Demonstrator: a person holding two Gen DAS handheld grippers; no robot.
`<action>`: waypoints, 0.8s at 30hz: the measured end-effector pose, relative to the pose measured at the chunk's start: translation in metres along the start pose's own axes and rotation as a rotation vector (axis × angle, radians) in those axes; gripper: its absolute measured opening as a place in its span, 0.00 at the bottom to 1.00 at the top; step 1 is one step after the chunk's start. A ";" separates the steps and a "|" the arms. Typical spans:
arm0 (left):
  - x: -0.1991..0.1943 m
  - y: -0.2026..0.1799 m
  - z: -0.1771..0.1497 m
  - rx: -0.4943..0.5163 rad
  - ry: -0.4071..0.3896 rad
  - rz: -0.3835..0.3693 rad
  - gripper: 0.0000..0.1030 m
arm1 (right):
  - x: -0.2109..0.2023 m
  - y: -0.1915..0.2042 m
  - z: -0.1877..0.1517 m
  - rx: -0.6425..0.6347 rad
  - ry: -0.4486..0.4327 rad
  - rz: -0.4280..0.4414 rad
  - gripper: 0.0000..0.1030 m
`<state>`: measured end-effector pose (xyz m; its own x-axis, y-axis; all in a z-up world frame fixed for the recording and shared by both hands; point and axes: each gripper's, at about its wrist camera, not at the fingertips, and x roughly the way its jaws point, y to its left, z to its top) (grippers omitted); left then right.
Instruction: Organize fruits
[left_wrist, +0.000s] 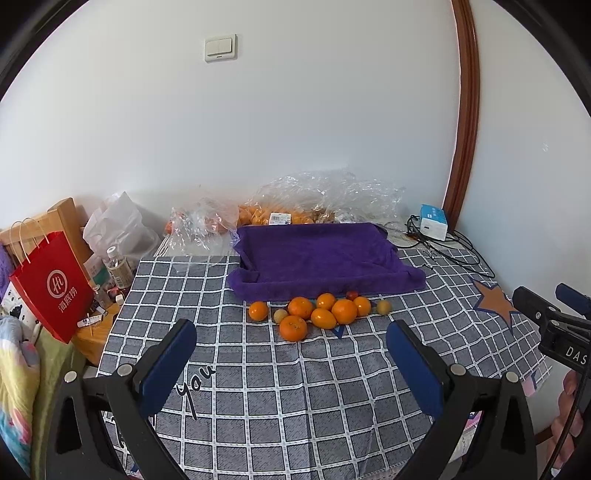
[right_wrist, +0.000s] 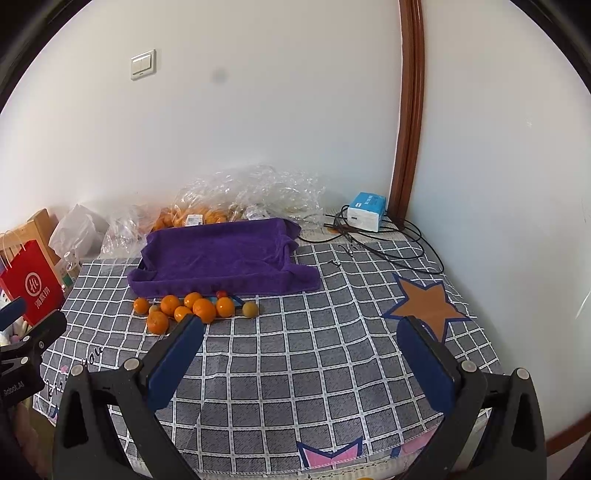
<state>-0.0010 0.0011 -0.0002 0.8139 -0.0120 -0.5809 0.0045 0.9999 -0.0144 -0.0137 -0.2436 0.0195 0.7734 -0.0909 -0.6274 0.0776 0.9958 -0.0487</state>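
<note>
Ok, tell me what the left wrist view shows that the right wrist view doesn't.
Only the left wrist view shows the left gripper from behind, open, and striped bedding at its left edge. Only the right wrist view shows the right gripper from behind, open, and a pink star on the tablecloth. Both show the oranges, purple towel and orange star.

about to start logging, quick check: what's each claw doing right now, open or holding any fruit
Left claw: open, holding nothing, short of the oranges.
Right claw: open, holding nothing, over the checked tablecloth.
</note>
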 end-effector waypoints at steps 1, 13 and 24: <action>0.001 0.000 0.000 0.000 0.000 0.001 1.00 | 0.000 0.000 0.000 0.000 0.001 -0.002 1.00; 0.001 0.002 0.000 0.000 0.004 0.003 1.00 | -0.002 0.001 -0.001 0.006 -0.010 0.008 1.00; -0.001 -0.002 0.000 -0.006 -0.004 0.004 1.00 | -0.006 -0.002 -0.001 0.021 -0.019 0.006 1.00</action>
<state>-0.0020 -0.0007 0.0009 0.8160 -0.0076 -0.5779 -0.0028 0.9999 -0.0171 -0.0189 -0.2447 0.0231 0.7858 -0.0855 -0.6126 0.0860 0.9959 -0.0287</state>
